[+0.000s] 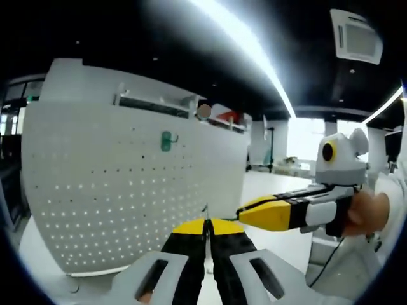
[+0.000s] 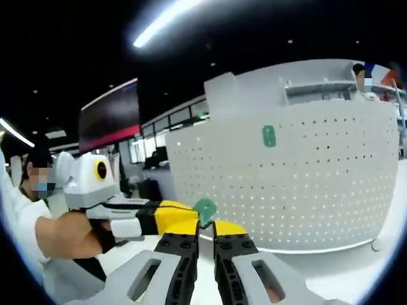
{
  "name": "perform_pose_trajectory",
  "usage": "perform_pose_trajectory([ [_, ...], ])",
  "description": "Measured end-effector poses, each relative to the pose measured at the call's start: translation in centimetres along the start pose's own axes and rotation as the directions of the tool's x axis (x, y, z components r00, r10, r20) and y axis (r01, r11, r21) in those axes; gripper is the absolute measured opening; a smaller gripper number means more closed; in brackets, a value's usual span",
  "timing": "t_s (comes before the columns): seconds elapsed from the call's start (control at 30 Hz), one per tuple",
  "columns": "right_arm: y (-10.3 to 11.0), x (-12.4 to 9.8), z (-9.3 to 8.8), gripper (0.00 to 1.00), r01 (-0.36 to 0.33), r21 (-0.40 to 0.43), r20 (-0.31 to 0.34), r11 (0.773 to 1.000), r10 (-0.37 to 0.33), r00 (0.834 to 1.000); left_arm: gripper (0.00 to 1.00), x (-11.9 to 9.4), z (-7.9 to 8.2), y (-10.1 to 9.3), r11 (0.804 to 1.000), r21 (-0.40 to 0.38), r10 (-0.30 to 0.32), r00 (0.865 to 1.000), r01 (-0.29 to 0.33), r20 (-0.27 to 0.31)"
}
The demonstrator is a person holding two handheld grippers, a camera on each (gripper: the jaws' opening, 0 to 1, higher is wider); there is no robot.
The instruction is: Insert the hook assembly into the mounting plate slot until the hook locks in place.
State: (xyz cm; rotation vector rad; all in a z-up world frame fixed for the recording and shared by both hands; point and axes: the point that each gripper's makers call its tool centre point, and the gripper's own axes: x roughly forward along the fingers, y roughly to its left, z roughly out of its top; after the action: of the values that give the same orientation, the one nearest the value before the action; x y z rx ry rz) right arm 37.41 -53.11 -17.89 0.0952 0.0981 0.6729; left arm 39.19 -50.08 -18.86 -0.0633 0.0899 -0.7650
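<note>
A white pegboard mounting plate stands upright ahead, also in the right gripper view. One green hook is mounted high on it, seen as a green tab from the other side. My left gripper is shut on a thin part that sticks up edge-on between its yellow tips. In the right gripper view that part is a small green hook piece at the tip of the left gripper. My right gripper sits just below the piece, jaws together, and reaches in from the right.
A white table carries the pegboard. A shelf runs behind the board's top. A person's hand holds the right gripper, and a person in white stands at the left. Open office floor lies beyond on the right.
</note>
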Motion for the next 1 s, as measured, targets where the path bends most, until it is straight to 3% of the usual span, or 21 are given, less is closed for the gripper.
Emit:
perform_pose_trajectory([
  [0.33, 0.9, -0.3, 0.5, 0.0, -0.004, -0.164, 0.004, 0.986, 0.005, 1.0, 0.02, -0.1, -0.2, -0.3, 1.0, -0.002, -0.016, 1.0, 0.016, -0.004],
  [0.5, 0.8, -0.2, 0.7, 0.01, 0.009, -0.176, 0.01, 0.984, -0.008, 1.0, 0.01, -0.2, 0.2, -0.3, 1.0, -0.014, -0.014, 1.0, 0.014, 0.008],
  [0.67, 0.9, 0.1, 0.9, 0.04, 0.024, -0.242, 0.014, 0.97, -0.022, 1.0, 0.01, -0.1, 0.3, -0.7, 0.999, -0.026, -0.023, 1.0, 0.023, 0.014],
  [1.0, 0.5, 0.4, 0.3, 0.03, 0.025, -0.286, -0.015, 0.958, -0.031, 0.999, 0.01, 0.0, 0.5, -1.6, 0.999, -0.026, -0.046, 0.999, 0.047, 0.017],
])
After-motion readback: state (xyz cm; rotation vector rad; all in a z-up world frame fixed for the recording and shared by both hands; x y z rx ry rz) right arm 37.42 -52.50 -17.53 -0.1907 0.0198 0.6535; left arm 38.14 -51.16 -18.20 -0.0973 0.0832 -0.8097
